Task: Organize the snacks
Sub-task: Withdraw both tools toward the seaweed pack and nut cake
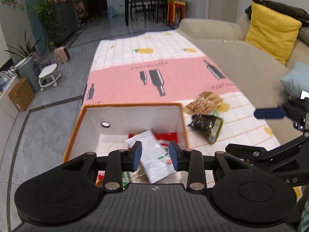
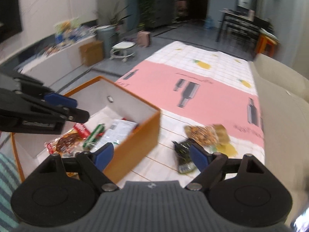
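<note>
The right gripper [image 2: 152, 157] is wide open and holds nothing. The dark green snack bag [image 2: 183, 157] lies on the table, just past its right finger at about one o'clock. Its long side seems to point away. The left gripper [image 1: 155, 155], half open and empty, hangs over the orange box [image 2: 135, 145].

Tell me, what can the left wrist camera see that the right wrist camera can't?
Only the left wrist view shows the yellow cushion on the sofa. Only the right wrist view shows the red meat snack packet in the orange box. Both show that box, the white packet inside it, the dark green packet and the golden packet on the tablecloth, and both grippers open, holding nothing.
</note>
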Motion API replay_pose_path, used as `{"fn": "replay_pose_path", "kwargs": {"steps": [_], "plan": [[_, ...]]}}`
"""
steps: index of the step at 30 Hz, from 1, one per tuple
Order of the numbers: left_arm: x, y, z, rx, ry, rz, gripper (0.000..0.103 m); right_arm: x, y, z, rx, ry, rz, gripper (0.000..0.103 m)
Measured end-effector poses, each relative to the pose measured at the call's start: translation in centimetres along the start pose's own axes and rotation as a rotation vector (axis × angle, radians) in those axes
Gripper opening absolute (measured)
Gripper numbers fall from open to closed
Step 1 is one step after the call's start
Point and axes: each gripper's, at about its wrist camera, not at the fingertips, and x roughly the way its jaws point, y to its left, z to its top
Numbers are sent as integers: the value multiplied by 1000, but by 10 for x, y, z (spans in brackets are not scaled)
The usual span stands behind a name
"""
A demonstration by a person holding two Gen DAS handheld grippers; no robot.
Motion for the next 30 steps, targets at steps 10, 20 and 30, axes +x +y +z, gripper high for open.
{"fn": "replay_pose_path", "kwargs": {"steps": [10,20,30], "plan": [[-5,-61,-9,-59,-84,-69,39,-31,-49,-60,172,-96,-125,83],[26,-107,-26,-53,-102,-98,69,-22,-78,-100,170,-102,-210,83],[65,-117,-22,-79,-78,-110,74,0,-101,-106,145,-70,-237,83]]}}
